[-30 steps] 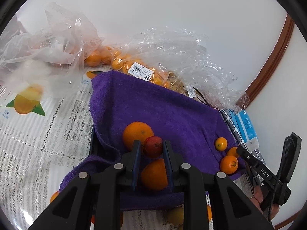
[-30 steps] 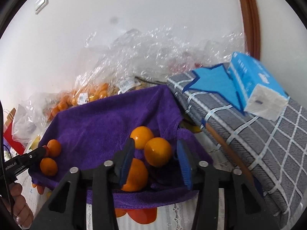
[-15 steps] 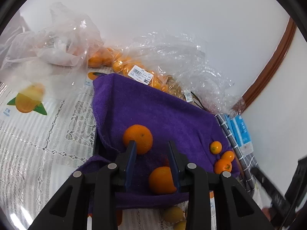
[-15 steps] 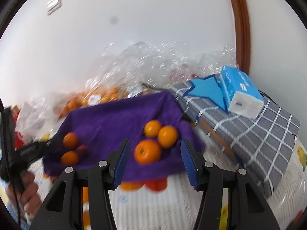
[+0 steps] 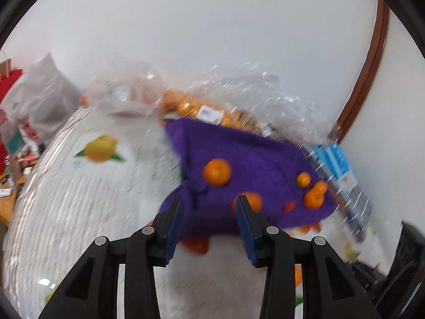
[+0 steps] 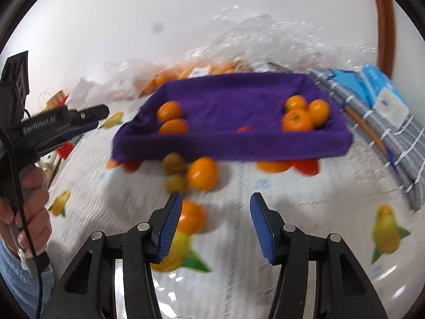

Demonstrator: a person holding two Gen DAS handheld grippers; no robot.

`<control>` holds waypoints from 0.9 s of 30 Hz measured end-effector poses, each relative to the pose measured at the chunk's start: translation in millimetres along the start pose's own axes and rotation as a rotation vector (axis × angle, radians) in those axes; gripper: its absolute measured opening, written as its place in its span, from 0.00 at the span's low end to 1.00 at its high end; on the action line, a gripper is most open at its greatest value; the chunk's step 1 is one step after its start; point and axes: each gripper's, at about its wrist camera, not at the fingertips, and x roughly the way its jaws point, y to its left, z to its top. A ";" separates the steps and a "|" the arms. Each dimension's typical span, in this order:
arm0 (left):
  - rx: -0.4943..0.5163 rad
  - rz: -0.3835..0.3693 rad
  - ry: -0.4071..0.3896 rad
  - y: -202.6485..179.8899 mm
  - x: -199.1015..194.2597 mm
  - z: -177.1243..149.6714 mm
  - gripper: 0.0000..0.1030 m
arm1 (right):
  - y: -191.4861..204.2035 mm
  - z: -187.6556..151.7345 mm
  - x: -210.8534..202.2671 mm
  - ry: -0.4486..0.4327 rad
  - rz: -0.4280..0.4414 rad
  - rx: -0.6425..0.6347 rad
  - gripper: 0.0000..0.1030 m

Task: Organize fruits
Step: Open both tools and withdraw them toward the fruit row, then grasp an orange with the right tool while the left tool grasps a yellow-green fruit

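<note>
Oranges [image 6: 297,119] lie in a purple towel-lined tray [image 6: 231,143] on the white lace-clothed counter [image 6: 318,199] against a white wall [image 6: 132,13]; both grippers' fingers, left [image 5: 209,207] having just opened, right [image 6: 216,204], stand apart, empty.

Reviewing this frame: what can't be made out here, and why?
- Small red fruit on the purple towel: motion blur, kind unclear in both views.
- Fruit in the clear bags: crinkled plastic and blur hide how many.
- Label on a bag: too small and blurred.
- Red and orange shapes under the towel's front edge: half covered; real fruit or tablecloth print unclear.
</note>
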 end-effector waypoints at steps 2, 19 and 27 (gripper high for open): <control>-0.013 0.000 0.024 11.2 -2.8 -14.1 0.38 | 8.2 -5.2 5.8 0.015 0.015 -0.012 0.52; -0.026 -0.001 0.134 22.6 4.7 -69.7 0.38 | 9.1 -18.8 9.9 0.016 -0.066 -0.026 0.33; 0.077 0.018 0.155 -10.0 8.9 -73.0 0.36 | -42.1 -26.6 -15.5 -0.020 -0.230 -0.021 0.33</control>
